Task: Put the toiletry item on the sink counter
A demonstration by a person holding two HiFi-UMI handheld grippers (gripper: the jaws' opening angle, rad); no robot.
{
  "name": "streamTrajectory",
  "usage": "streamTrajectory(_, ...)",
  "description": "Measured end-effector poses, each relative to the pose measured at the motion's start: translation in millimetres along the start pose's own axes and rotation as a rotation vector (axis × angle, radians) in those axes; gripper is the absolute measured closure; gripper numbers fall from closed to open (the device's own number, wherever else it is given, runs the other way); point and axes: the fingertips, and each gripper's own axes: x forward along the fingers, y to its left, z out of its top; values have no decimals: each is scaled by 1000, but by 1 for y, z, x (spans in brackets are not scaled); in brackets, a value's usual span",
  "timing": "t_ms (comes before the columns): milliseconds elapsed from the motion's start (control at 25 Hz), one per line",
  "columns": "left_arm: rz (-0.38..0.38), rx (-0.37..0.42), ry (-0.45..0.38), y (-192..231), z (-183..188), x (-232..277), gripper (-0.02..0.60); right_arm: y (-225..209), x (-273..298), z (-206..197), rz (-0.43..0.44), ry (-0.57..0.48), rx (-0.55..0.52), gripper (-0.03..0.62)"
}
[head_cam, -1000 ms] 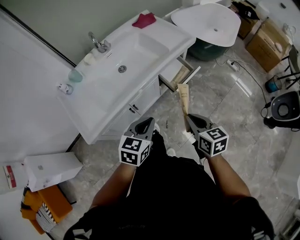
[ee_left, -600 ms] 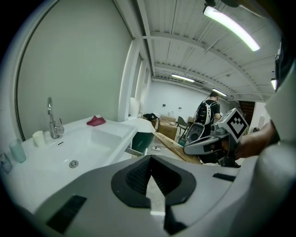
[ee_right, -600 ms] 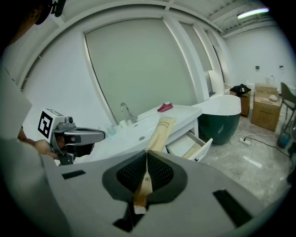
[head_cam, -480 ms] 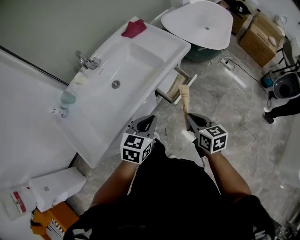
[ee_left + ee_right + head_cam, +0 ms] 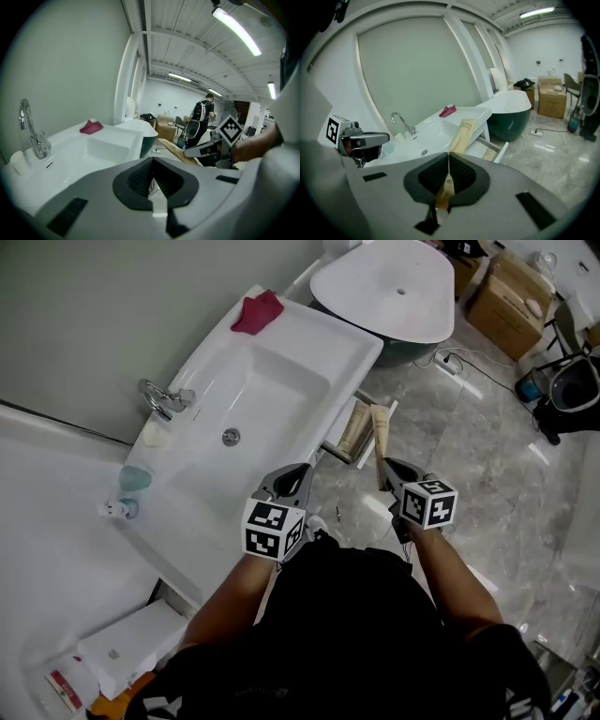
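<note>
The right gripper (image 5: 389, 468) is clenching the lower end of a flat tan toiletry tube (image 5: 380, 430). The tube's long axis is running straight out from the jaws, up and forward. The tube is hanging over the floor, not yet above the white sink bench (image 5: 349, 334), which is lying ahead and to the left of it. The left gripper (image 5: 296, 474), its jaws pressed together on nothing, is sitting nearer the bench's front edge.
</note>
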Motion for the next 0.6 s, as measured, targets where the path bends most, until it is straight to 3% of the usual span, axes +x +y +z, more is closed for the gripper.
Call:
streamTrajectory(280, -25, 2, 7, 38, 2, 10, 578, -15, 55, -13, -64, 43, 123, 589)
streamTrajectory(600, -29, -33, 14, 43, 0, 24, 578, -49, 113, -17, -85, 71, 281, 589)
